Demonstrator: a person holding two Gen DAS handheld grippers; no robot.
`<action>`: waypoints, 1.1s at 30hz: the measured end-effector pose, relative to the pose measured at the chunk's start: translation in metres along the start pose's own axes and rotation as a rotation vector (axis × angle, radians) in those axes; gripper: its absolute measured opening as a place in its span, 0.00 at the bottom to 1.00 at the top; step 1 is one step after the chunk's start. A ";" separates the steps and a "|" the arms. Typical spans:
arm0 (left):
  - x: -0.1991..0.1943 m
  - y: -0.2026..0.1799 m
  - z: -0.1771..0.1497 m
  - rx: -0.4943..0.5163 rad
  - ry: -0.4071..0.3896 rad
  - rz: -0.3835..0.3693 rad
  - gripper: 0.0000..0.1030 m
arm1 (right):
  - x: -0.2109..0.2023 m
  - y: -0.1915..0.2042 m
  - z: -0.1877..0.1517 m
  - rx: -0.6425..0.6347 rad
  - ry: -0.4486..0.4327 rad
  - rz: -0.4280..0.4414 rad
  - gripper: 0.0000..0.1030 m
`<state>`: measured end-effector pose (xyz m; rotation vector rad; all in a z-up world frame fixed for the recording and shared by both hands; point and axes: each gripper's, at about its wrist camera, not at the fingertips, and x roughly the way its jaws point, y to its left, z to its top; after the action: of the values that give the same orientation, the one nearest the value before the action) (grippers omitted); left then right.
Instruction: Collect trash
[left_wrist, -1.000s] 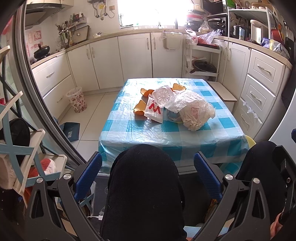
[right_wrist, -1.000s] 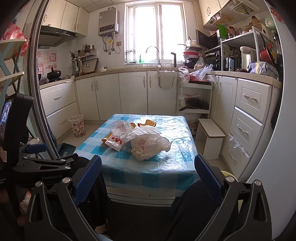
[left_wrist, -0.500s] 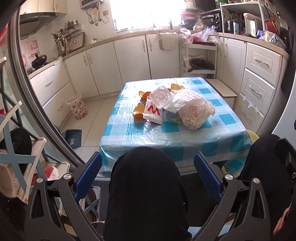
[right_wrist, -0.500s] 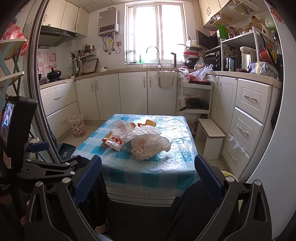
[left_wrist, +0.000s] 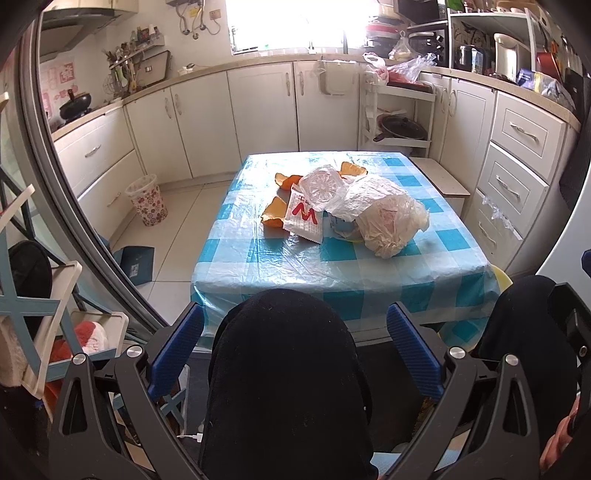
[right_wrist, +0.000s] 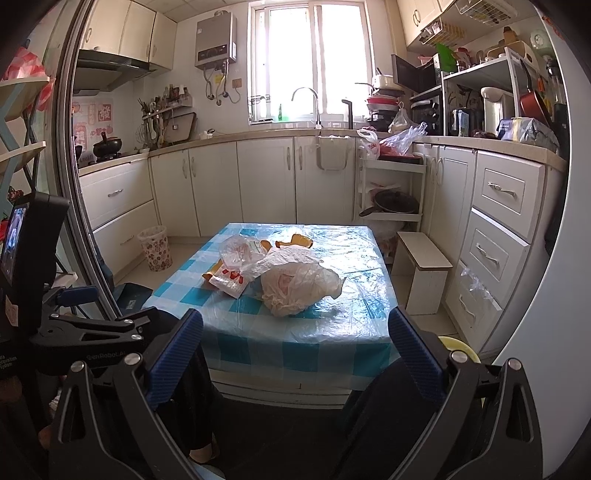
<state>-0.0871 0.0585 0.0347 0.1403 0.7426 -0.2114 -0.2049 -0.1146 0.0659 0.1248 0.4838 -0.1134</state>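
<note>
While both grippers gape empty (well short of the table), the flimsy bags risk spilling if snatched.

Home kitchen: cream cabinets along the walls, sink tap under window, range hood, pot on stove, checked table.
</note>
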 end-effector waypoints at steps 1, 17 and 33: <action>0.003 0.002 0.001 -0.010 0.006 -0.001 0.93 | 0.002 -0.001 0.000 -0.014 -0.009 -0.006 0.93; 0.064 0.010 0.081 -0.085 0.054 -0.129 0.93 | 0.056 -0.010 0.023 -0.034 0.026 0.013 0.93; 0.263 -0.020 0.166 -0.206 0.402 -0.128 0.92 | 0.093 -0.051 0.004 0.069 0.126 -0.010 0.93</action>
<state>0.2054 -0.0314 -0.0246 -0.0646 1.1697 -0.2299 -0.1281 -0.1729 0.0208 0.1979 0.6060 -0.1321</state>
